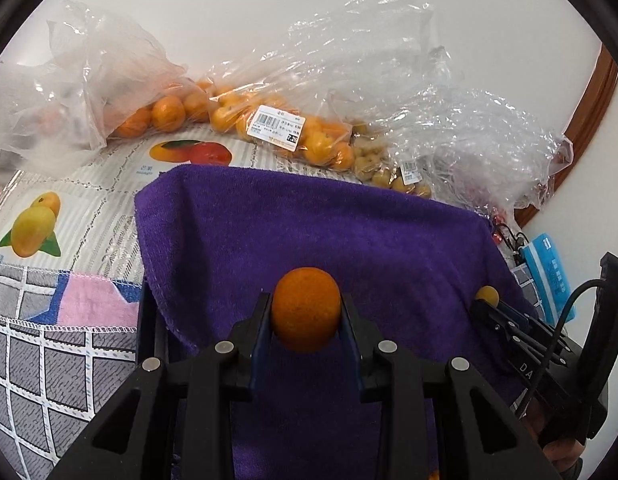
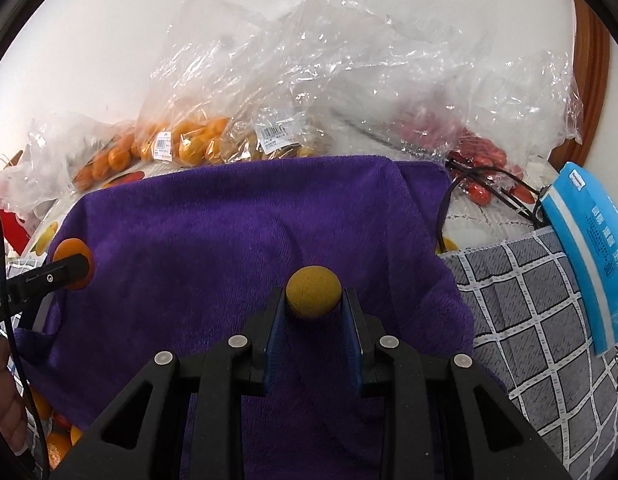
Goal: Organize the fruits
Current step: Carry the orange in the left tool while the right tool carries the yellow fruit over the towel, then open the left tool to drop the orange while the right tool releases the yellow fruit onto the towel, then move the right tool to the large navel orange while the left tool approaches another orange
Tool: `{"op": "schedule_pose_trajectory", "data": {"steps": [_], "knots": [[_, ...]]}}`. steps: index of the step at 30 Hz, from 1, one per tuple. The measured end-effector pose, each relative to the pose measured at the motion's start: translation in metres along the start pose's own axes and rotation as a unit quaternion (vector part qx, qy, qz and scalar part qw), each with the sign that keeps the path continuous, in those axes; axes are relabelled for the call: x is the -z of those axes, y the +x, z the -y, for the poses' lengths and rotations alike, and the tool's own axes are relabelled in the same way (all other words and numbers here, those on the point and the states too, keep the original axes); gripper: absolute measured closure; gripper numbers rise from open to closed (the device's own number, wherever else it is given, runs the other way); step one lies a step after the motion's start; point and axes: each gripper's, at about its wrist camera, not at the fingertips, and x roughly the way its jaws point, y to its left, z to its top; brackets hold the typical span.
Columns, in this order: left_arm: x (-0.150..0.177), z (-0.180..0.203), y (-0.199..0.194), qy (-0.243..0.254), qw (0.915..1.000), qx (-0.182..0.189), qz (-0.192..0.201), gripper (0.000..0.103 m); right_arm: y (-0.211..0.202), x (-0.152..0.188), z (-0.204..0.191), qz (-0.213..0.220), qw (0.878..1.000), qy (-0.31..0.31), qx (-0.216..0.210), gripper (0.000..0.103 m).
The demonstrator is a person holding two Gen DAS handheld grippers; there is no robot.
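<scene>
Both wrist views look steeply down, close, sharing purple towel (image 1: 309,232).

The towel (image 1: 309,232) lies spread over the tablecloth (image 1: 69,216). Behind the towel, bags of oranges (image 1: 269,120) sit in a row against the wall (image 1: 269,8). Right of the towel lies a packet (image 2: 589,248), with a bag of tomatoes (image 2: 481,160) behind it. Over the towel, an orange (image 1: 305,312) sits left and a smaller fruit (image 2: 313,290) right.
</scene>
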Motion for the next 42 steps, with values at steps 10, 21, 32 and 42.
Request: {"op": "schedule_pose_trajectory", "data": {"steps": [10, 21, 32, 42], "knots": [[0.003, 0.002, 0.006, -0.001, 0.9998, 0.000, -0.022, 0.073, 0.005, 0.002, -0.004, -0.002, 1.000, -0.006, 0.000, 0.071], [-0.001, 0.011, -0.021, 0.010, 0.9998, 0.015, 0.008, 0.047, -0.025, 0.001, -0.009, 0.030, 0.999, -0.012, 0.021, 0.041], [0.006, 0.035, -0.084, 0.059, 0.9955, 0.040, 0.063, 0.047, -0.096, 0.027, -0.020, 0.044, 0.997, -0.004, 0.063, 0.042], [0.042, 0.029, -0.120, 0.076, 0.9950, 0.049, 0.043, 0.048, -0.139, 0.056, -0.018, 0.048, 0.996, 0.053, 0.050, 0.042]]}}
